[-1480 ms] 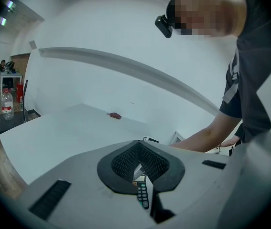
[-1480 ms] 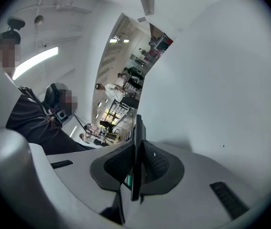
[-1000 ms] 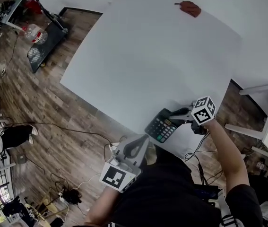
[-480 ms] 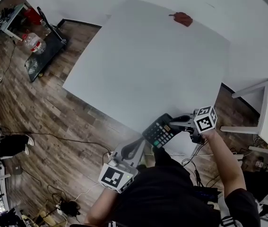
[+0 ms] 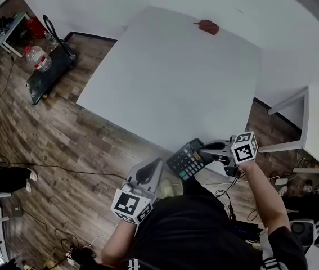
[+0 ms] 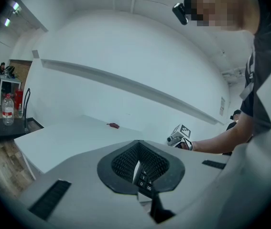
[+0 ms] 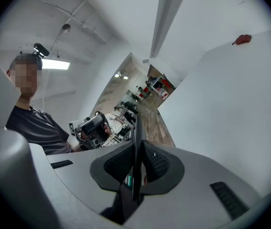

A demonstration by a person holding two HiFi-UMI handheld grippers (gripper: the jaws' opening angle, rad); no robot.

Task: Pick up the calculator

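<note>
The black calculator (image 5: 186,158) hangs in the air just off the near edge of the white table (image 5: 170,77). My right gripper (image 5: 205,149) is shut on its right end. In the right gripper view it shows edge-on as a thin dark slab (image 7: 136,151) pinched between the pads. My left gripper (image 5: 157,164) is lower left of it and close to its near corner, apparently apart from it. Its jaws stand a narrow gap apart, and the calculator's keys (image 6: 145,182) show through the gap. The right gripper's marker cube (image 6: 180,133) appears beyond.
A small red object (image 5: 206,26) lies at the table's far side. A water bottle (image 5: 37,58) stands on a dark cart at the left. A white stand (image 5: 311,128) is at the right. Cables (image 5: 63,165) run over the wooden floor.
My right gripper has lifted the calculator off the table's near edge and drawn it back toward the person. The left gripper has also come back from the table.
</note>
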